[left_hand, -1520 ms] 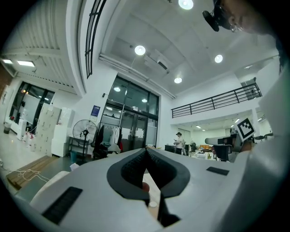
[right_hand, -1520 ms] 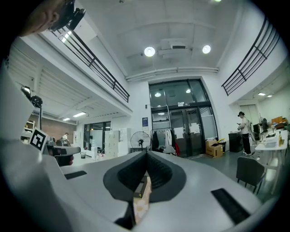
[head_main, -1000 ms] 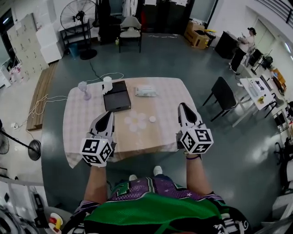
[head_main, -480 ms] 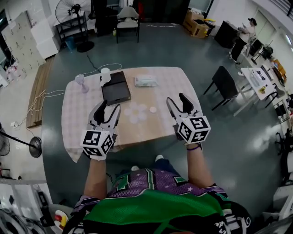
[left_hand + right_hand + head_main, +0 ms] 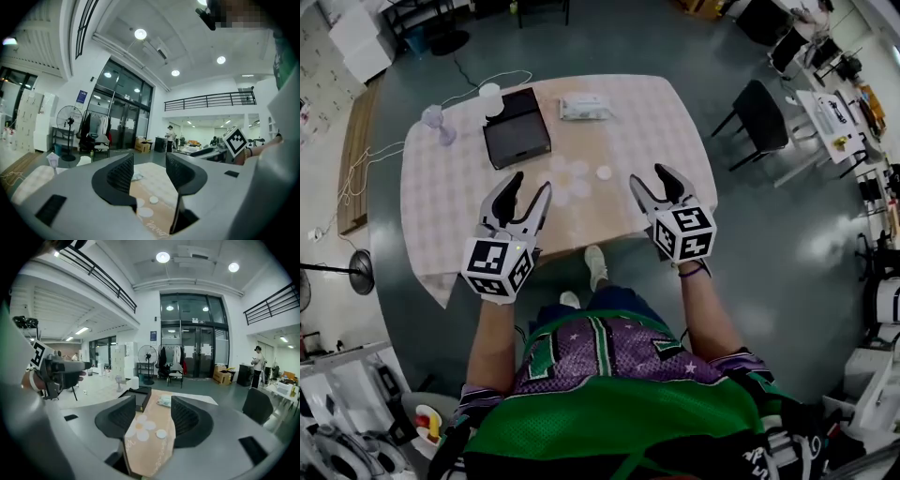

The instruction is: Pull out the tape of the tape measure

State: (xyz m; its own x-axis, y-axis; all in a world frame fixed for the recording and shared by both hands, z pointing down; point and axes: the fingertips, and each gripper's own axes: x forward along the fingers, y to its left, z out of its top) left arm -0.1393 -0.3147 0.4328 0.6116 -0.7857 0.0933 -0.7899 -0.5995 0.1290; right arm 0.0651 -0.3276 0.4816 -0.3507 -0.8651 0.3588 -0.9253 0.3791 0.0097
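A small round white object (image 5: 604, 172), which may be the tape measure, lies on the checked tablecloth of the table (image 5: 450, 197), beside a white flower print. It also shows between the jaws in the left gripper view (image 5: 153, 200) and the right gripper view (image 5: 161, 433). My left gripper (image 5: 532, 182) hovers over the table's near edge, open, with nothing between its fingers. Just right of the round object, my right gripper (image 5: 649, 175) is open and empty too. Both are held above the table and touch nothing.
A black box (image 5: 516, 139) sits at the table's far left, with a white tissue pack (image 5: 584, 107) to its right. A small fan (image 5: 434, 117) and a white cup (image 5: 490, 92) stand at the far-left corner. A black chair (image 5: 759, 108) stands off to the right.
Both grippers went from shut to open. The head view tilted down, so the table sits higher in the frame, and the grippers now reach over its near edge.
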